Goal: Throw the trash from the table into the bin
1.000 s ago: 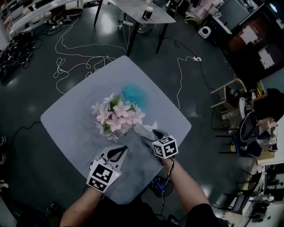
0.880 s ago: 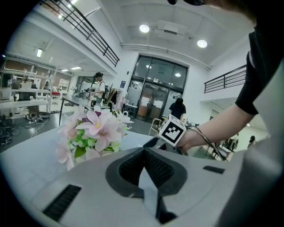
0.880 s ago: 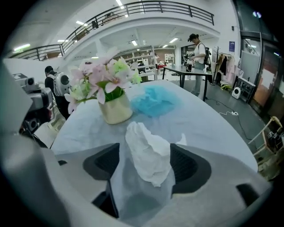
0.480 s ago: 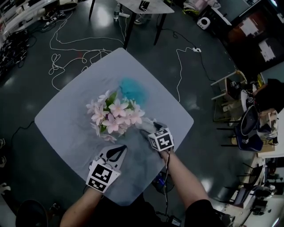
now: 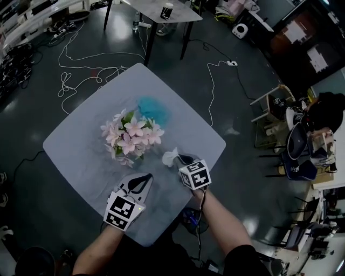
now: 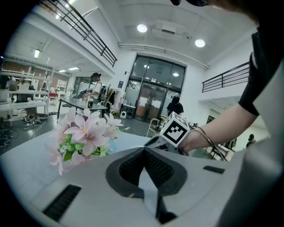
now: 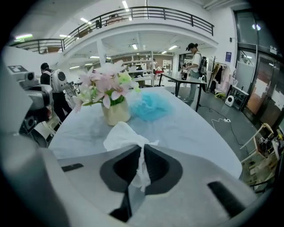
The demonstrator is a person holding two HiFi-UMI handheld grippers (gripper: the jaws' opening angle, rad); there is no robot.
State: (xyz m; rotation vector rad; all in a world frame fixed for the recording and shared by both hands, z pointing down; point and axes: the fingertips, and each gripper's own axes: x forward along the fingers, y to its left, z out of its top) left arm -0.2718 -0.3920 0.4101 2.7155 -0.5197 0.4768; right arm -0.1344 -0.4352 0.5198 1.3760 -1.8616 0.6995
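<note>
A crumpled white tissue (image 7: 123, 136) sticks up from between the jaws of my right gripper (image 7: 143, 148), which is shut on it. In the head view the tissue (image 5: 169, 157) shows just beyond the right gripper (image 5: 180, 160), near the table's right front part. A crumpled blue piece of trash (image 5: 150, 109) lies behind the pink flowers (image 5: 129, 137) and shows beside the vase (image 7: 114, 113) as a blue heap (image 7: 150, 106). My left gripper (image 5: 144, 178) is shut with nothing in it (image 6: 144, 150) and hovers over the table's front, pointing at the flowers (image 6: 84, 133).
The pale square table (image 5: 75, 145) stands on a dark floor with white cables (image 5: 91, 70). A dark round object (image 5: 191, 220) sits on the floor by the table's near edge. Another table (image 5: 161, 11) is at the back, chairs and gear (image 5: 294, 151) at the right.
The right gripper's jaws stood open around the white tissue and have closed on it. The left gripper stays shut and has shifted only a little.
</note>
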